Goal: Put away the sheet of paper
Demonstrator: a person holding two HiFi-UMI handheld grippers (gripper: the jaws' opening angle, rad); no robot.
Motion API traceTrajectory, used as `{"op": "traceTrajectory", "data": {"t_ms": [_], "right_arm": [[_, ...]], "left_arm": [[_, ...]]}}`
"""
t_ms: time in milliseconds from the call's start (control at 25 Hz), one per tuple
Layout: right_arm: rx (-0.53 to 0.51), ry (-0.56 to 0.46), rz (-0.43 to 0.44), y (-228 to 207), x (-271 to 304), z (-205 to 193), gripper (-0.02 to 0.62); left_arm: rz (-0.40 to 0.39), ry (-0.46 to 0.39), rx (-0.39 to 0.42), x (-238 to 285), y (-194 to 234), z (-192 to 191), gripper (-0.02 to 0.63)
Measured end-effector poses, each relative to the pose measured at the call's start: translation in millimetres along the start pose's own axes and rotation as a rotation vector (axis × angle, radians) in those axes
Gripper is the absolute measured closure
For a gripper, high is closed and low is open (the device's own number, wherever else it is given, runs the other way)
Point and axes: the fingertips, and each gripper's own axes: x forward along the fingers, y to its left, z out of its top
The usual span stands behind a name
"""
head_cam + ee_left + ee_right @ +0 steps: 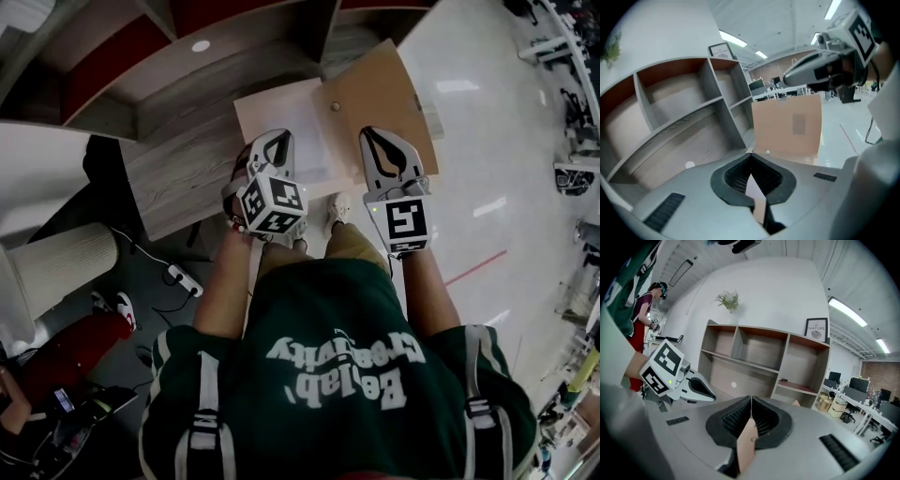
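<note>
The left gripper point(272, 141) is clamped on the near edge of the white sheet of paper point(281, 112), which is held over the top of the grey shelf point(178, 173). The right gripper point(380, 136) is closed on a brown folder point(375, 94) just beside the sheet, at the shelf's right end.

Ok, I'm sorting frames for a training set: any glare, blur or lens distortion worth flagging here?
Head view: bright reflections streak the glossy floor; edges bend. Left gripper view: strong fisheye bows the shelf unit, corners go black, ceiling light strips blow out, slightly soft. Right gripper view: same curve and black corners, shelf unit evenly lit and sharp.
</note>
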Motion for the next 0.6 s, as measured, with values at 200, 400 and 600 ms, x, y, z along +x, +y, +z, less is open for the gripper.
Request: {"op": "traceTrajectory", "data": {"t_ms": [200, 400, 600], "right_arm": [[0.011, -0.048, -0.005, 10.1, -47.5, 13.7, 0.56], [0.014, -0.102, 0.012, 21.1, -99.7, 20.1, 0.56], [0.019, -0.131, 0.053, 37.8, -163.1, 4.5, 0.56]], "left_arm": [[0.044, -0.116, -0.086, -65.1, -12.8, 33.8, 0.588], [0.126, -0.167, -0.123, -124.5, -36.0, 49.1, 0.588], [0.188, -0.214, -0.19, -182.8, -86.4, 55.9, 0.588]]}}
